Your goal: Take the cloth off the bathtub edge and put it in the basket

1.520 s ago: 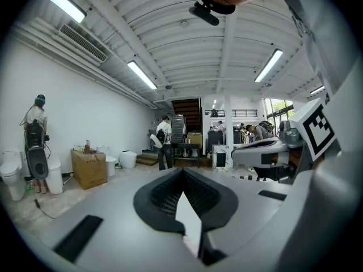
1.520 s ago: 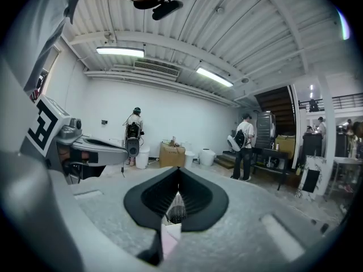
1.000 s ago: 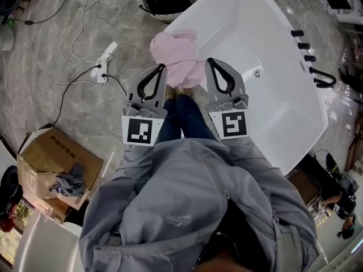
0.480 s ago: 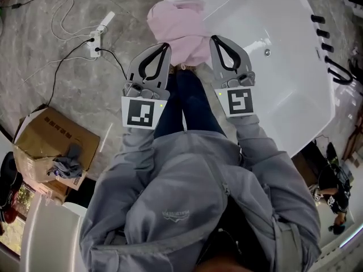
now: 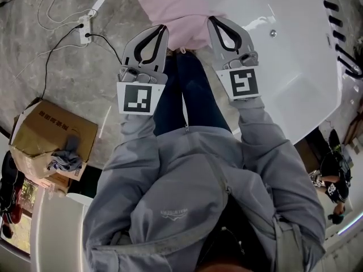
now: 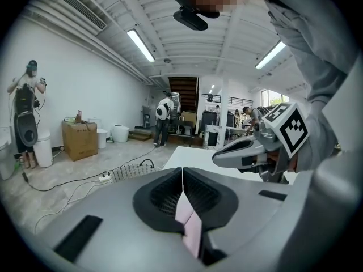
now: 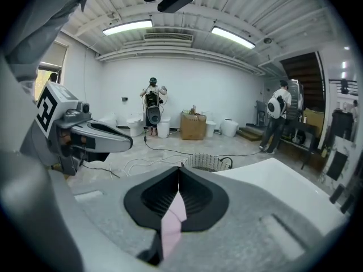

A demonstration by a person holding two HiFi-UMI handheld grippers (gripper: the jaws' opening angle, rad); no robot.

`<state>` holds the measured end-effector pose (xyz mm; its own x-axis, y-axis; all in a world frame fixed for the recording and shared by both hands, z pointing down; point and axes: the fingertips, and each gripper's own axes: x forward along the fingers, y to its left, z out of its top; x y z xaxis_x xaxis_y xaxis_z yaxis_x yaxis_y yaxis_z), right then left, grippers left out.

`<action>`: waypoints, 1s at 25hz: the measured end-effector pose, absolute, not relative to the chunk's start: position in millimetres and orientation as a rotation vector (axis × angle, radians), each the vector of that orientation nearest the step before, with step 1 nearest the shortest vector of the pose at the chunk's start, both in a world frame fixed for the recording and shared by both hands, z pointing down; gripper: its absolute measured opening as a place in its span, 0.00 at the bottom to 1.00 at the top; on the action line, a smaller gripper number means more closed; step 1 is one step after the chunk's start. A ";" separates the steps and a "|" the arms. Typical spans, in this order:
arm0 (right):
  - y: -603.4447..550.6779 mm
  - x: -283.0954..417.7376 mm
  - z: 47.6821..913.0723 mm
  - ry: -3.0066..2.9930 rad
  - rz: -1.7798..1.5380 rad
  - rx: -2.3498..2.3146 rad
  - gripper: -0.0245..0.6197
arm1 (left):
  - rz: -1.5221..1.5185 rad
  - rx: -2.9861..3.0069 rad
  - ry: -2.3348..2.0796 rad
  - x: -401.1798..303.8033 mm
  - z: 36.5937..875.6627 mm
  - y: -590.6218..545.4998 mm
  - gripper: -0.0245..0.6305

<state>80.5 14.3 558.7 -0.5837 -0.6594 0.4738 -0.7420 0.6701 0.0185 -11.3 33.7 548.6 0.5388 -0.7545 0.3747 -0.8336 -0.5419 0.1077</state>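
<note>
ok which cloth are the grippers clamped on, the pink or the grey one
The pink cloth, bunched beside the bathtub: the left gripper and right gripper are both shut on it. The grey cloth lies apart in the cardboard box.

The cloth [image 5: 176, 10] is pale pink and soft. It is bunched into 1 crumpled mass over the near corner of the white bathtub [image 5: 317, 112], and whether it touches the rim cannot be told. 2 folds of it are pinched, 1 in the closed jaws of the left gripper [image 5: 160, 30] and 1 in those of the right gripper [image 5: 212, 21]. The basket [image 7: 207, 162] is round, light and woven. It stands upright on the floor just beyond the tub's end.
</note>
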 end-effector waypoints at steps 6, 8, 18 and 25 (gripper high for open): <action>12.3 76.6 587.9 -2.428 0.263 1.053 0.05 | 0.447 2.496 -1.315 -12.8 581.5 33.2 0.05; 13.0 77.1 594.4 -2.429 0.277 1.048 0.05 | 0.448 2.489 -1.299 -10.7 589.8 34.5 0.05; 19.0 79.0 627.9 -2.402 0.326 0.952 0.19 | 0.492 2.473 -1.211 -1.5 630.9 39.9 0.27; 23.6 80.3 648.6 -2.385 0.355 0.822 0.51 | 0.606 2.448 -1.135 -1.9 658.8 39.5 0.44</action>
